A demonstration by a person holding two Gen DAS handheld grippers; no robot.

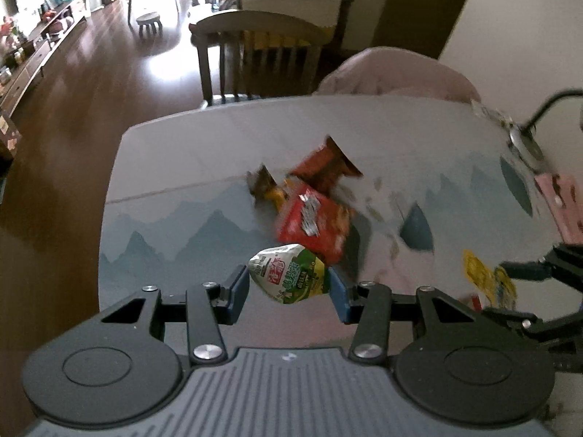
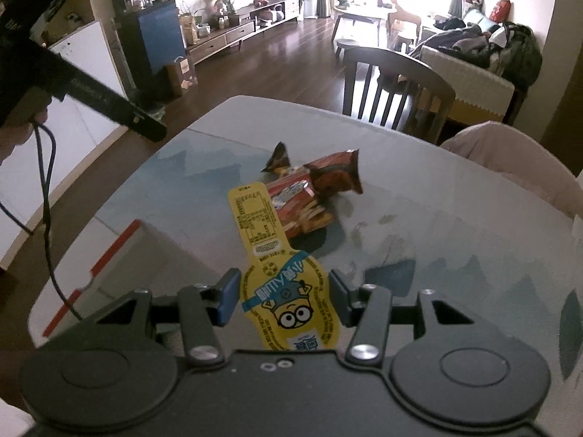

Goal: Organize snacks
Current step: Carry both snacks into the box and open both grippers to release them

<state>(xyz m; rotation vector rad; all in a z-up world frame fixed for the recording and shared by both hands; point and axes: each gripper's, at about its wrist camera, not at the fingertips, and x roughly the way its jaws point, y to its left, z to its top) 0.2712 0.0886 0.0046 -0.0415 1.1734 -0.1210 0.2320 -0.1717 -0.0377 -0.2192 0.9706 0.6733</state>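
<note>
My left gripper (image 1: 289, 287) is shut on a small white-and-green snack packet (image 1: 291, 276) and holds it above the table (image 1: 175, 189). Beyond it lies a pile: a red packet (image 1: 313, 224), an orange-brown packet (image 1: 324, 165) and a yellow-brown wrapped snack (image 1: 269, 189). My right gripper (image 2: 286, 296) is shut on a long yellow cartoon-print packet (image 2: 277, 273), which reaches toward the same pile of red (image 2: 298, 205) and orange-brown packets (image 2: 337, 173). The right gripper and its yellow packet also show in the left wrist view (image 1: 488, 280) at the right edge.
The table has a pale mountain-print cover. A wooden chair (image 2: 397, 87) stands at its far side, with a pink cushioned seat (image 2: 510, 160) beside it. A white box with red trim (image 2: 102, 258) sits at the table's left. A desk lamp base (image 1: 524, 145) and pink item (image 1: 564, 204) lie at right.
</note>
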